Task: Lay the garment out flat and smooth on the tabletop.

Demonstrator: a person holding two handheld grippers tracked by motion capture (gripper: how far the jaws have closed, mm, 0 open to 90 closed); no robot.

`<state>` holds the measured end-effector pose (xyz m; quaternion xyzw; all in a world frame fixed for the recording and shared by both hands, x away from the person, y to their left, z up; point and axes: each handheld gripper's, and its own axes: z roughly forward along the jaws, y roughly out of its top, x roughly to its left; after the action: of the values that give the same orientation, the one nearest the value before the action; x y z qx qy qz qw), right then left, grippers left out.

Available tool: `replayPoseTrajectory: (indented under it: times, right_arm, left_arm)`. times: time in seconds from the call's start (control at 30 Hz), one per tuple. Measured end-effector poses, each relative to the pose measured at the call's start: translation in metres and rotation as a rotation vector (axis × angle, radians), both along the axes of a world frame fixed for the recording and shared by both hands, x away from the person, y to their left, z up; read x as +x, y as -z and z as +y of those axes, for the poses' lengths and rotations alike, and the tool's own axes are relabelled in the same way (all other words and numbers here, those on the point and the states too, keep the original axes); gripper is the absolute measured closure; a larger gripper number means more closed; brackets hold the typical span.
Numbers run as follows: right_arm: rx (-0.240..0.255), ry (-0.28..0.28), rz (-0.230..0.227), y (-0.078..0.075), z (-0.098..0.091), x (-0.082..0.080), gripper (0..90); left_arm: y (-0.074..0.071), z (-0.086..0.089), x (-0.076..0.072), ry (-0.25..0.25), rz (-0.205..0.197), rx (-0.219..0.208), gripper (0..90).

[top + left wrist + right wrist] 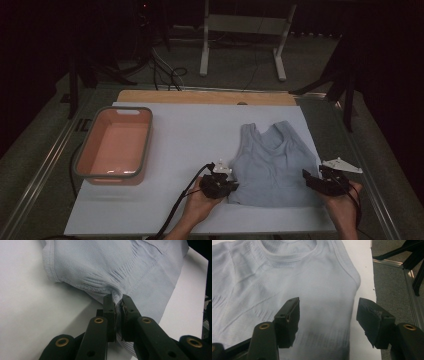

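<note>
One pale blue tank top (pixel 272 167) is being kept flat on the right half of the white surface (pixel 190 150), its neckline turned toward the far edge and its hem toward the person. A small fold at the garment's near left edge is being pinched by the left tool (pixel 226 181), whose jaws are clenched on the ribbed fabric (pixel 117 293); in the left gripper view the cloth is being bunched into creases just above the pads. The right tool (pixel 328 315) is being held released at the garment's near right edge, its jaws standing apart, one over the cloth and the other beyond the fabric's edge over the bare surface. Each tool is being gripped by a hand (pixel 200 205) entering from the near side. Well apart from the garment, a salmon-pink tub (pixel 116 145) with a grey rim is being left standing at the left of the surface.
</note>
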<state>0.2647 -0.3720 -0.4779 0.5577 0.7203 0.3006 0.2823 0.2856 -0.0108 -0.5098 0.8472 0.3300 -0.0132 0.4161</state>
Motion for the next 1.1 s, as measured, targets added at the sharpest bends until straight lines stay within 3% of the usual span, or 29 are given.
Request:
replayPoseTrajectory:
  times: [0.67,1.1]
  right_arm:
    - [0.009,-0.020,-0.004,-0.001,0.008,0.003,34.5]
    - [0.031,-0.055,-0.011,-0.003,0.020,0.007,34.6]
  left_arm:
    - [-0.004,0.021,0.001,-0.004,-0.010,0.018,85.2]
    - [-0.010,0.050,0.002,-0.034,-0.022,0.030,85.2]
